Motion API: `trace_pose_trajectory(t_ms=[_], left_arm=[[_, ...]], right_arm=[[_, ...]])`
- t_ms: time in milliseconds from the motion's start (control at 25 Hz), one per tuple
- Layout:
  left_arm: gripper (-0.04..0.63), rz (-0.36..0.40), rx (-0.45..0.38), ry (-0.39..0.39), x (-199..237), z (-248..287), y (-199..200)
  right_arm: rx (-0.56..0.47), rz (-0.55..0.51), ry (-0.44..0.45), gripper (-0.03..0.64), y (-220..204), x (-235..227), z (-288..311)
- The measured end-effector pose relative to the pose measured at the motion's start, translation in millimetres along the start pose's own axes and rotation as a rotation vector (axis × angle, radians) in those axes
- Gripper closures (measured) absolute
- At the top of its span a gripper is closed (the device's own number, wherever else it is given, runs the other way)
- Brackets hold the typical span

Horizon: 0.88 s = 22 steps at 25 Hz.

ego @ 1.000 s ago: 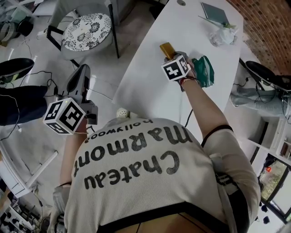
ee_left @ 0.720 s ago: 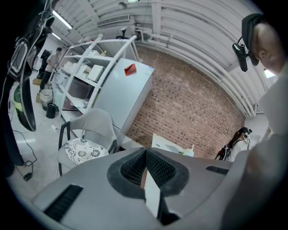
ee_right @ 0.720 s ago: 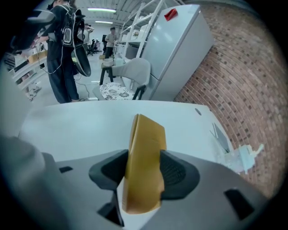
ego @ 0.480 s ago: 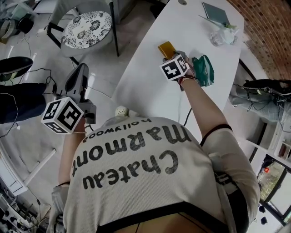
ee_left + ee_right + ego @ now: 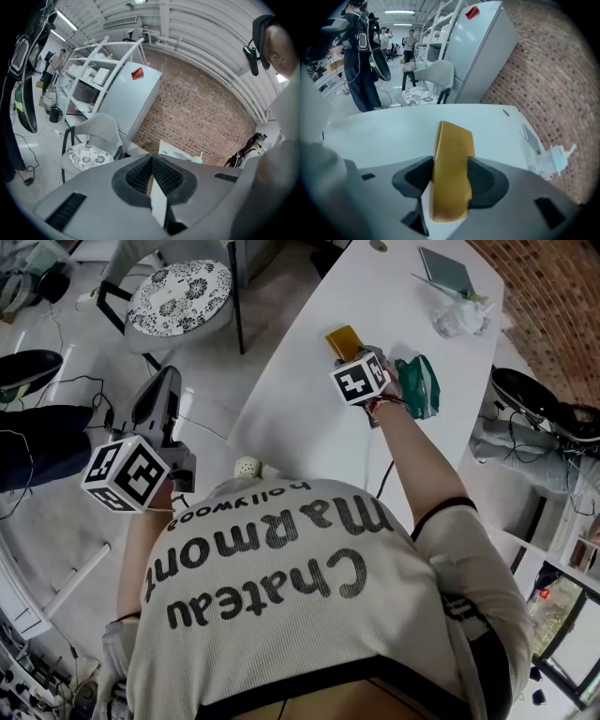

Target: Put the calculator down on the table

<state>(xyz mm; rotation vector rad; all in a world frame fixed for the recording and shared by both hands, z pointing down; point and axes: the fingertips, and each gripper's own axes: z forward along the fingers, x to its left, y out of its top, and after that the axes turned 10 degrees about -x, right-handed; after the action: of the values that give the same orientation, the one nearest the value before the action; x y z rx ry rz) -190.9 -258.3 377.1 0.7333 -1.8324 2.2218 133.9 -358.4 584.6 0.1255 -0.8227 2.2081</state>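
Note:
A gold calculator (image 5: 343, 340) rests on the white table (image 5: 300, 418), just beyond the marker cube of my right gripper (image 5: 352, 352). In the right gripper view the calculator (image 5: 452, 154) stands tilted on its long edge between the jaws of the right gripper (image 5: 450, 174), which have spread wide. The dark pads flank it loosely and it leans on the tabletop (image 5: 384, 136). My left gripper (image 5: 169, 381) hangs over the floor, left of the table. Its pads (image 5: 140, 176) meet, and the left gripper (image 5: 152, 161) holds nothing.
A green cloth bundle (image 5: 419, 383) lies right of my right hand. Crumpled clear plastic (image 5: 459, 315) and a teal notebook (image 5: 443, 268) sit at the table's far end. A chair with a patterned cushion (image 5: 178, 301) stands on the floor at the left, among cables.
The calculator shows a wider, flatter face beyond the right gripper than a second ago. Both hands have stayed where they were.

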Motion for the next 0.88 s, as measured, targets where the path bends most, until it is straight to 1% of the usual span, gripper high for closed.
trace_pose_trajectory(t_ms=[200, 440, 720, 880], left_arm=[[0.594, -0.003, 0.004, -0.007, -2.1, 0.4, -0.7], [0.594, -0.001, 0.006, -0.006, -2.2, -1.7, -0.7], [0.594, -0.004, 0.008, -0.007, -3.5, -2.1, -2.6], [0.594, -0.011, 0.008, -0.006, -3.4, -2.4, -3.5]], right_arm=[[0.008, 0.011, 0.019, 0.376, -0.3, 1.8, -0.7], [0.003, 0.096, 0.027, 0.382, -1.2, 2.6, -0.8], [0.009, 0.084, 0.045, 0.377, -1.9, 2.8, 0.1], [-0.008, 0.089, 0.051, 0.376, -0.7, 2.5, -0.4]])
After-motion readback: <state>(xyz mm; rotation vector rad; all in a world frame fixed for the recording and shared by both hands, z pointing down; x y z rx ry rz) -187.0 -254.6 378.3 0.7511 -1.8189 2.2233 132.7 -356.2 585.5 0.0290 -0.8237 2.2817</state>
